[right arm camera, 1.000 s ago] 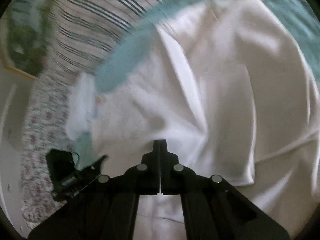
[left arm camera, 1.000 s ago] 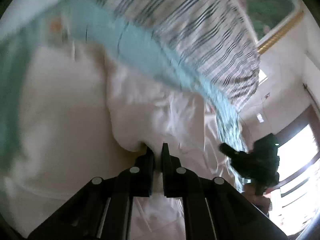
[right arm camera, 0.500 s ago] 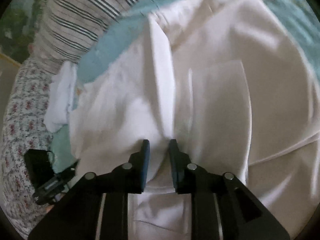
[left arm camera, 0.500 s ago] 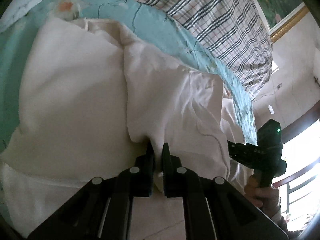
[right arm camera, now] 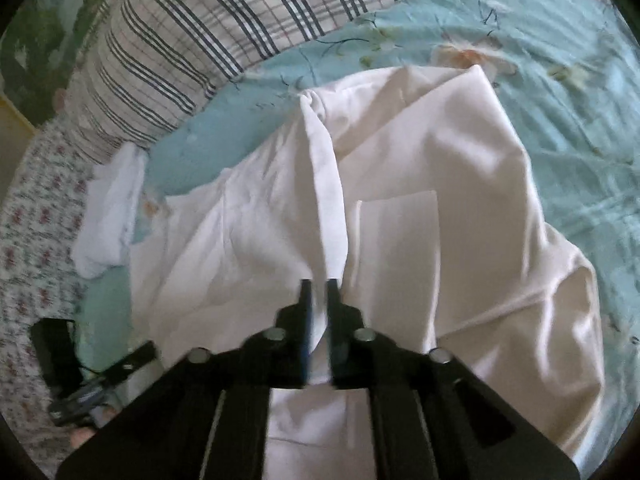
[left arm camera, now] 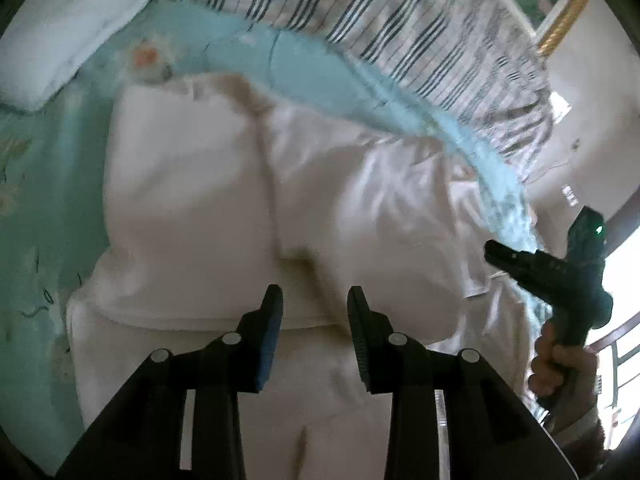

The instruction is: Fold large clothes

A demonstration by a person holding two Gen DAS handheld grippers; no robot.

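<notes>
A large white garment [left arm camera: 192, 200] lies folded over on a light blue floral bedspread [left arm camera: 308, 72]; it also shows in the right wrist view [right arm camera: 440, 216], with a patch pocket facing up. My left gripper [left arm camera: 315, 300] is open just above the garment's folded edge and holds nothing. My right gripper [right arm camera: 318, 284] has its jaws nearly together with a raised ridge of the white cloth between them. The right gripper also shows at the right of the left wrist view [left arm camera: 556, 276], held in a hand.
A plaid blanket [right arm camera: 224, 28] lies along the far side of the bed. A small white cloth [right arm camera: 108, 216] sits at the left, also in the left wrist view [left arm camera: 68, 28]. The left gripper's body [right arm camera: 72, 380] shows at lower left. A window is at far right [left arm camera: 624, 300].
My left gripper has let go of the white fold and opened wide. My right gripper, open half a second ago, has closed on a ridge of the cloth.
</notes>
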